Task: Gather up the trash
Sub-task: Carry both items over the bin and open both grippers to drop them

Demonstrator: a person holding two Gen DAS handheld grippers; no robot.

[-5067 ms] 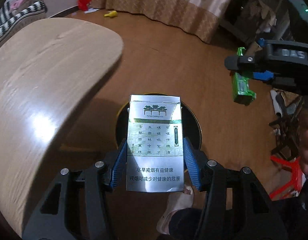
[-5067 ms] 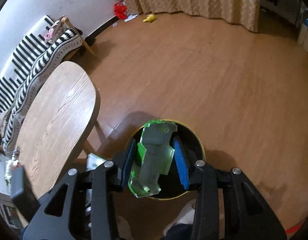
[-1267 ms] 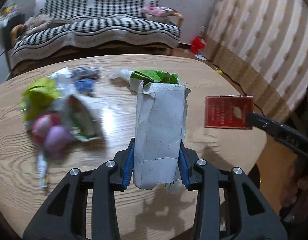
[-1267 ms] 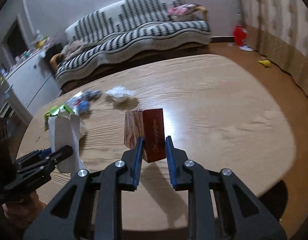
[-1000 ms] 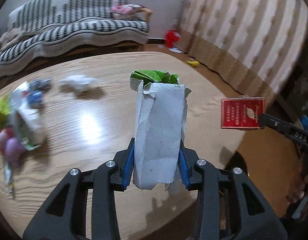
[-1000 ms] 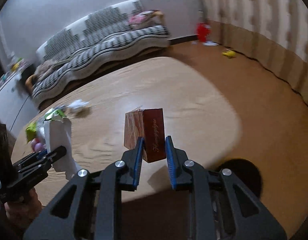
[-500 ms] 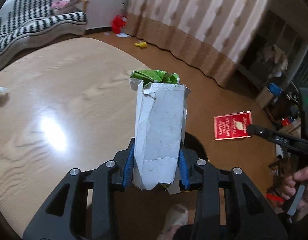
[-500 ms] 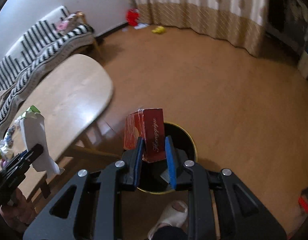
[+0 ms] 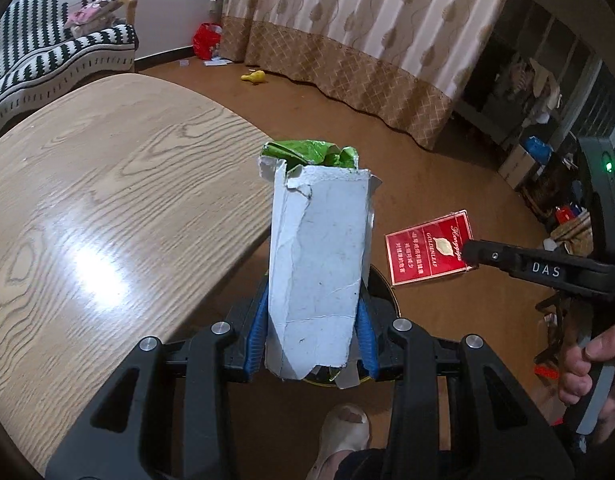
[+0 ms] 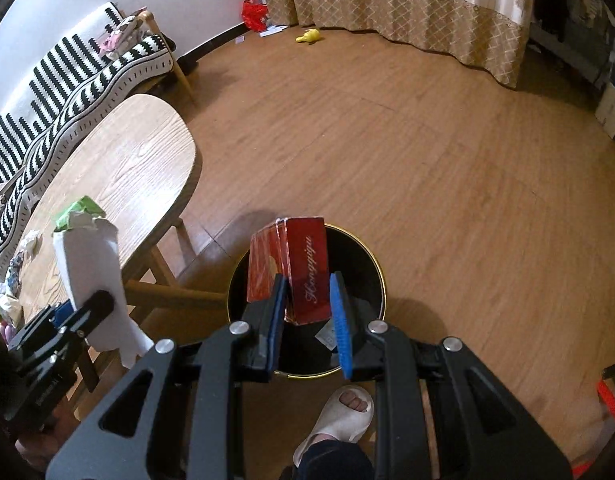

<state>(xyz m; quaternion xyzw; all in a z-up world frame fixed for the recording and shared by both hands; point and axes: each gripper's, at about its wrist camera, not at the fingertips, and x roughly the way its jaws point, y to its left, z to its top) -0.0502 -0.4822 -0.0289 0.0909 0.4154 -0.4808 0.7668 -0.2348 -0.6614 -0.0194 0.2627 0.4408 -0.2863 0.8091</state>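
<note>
The step in hand is judged to be the drop into the bin, with both pieces of trash carried clear of the tabletop (image 10: 119, 168) and no release made yet. In the right wrist view, the right gripper (image 10: 309, 300) is seen low in the centre of the frame, its jaws clenched on a red cigarette pack (image 10: 303, 268), which is held upright directly above the dark mouth of the round bin (image 10: 377, 276) with the gold rim. In the left wrist view, the left gripper (image 9: 311, 320) is seen at the lower centre, its jaws grasping a torn white carton (image 9: 317, 272) with green wrapping (image 9: 307, 154) stuffed into its top. Only a sliver of the bin is visible behind the carton in that view, so it cannot be told whether the carton is fully above the opening; in the right wrist view it is placed at the left of the frame, beside the tabletop's edge and apart from the bin. The next move is judged to call for the right jaws to be released so that the pack falls in, and for the carton to be brought over the opening before it is let go. More litter (image 10: 11, 276) is left at the far left of that frame, on the tabletop, so the task is judged unfinished.
</note>
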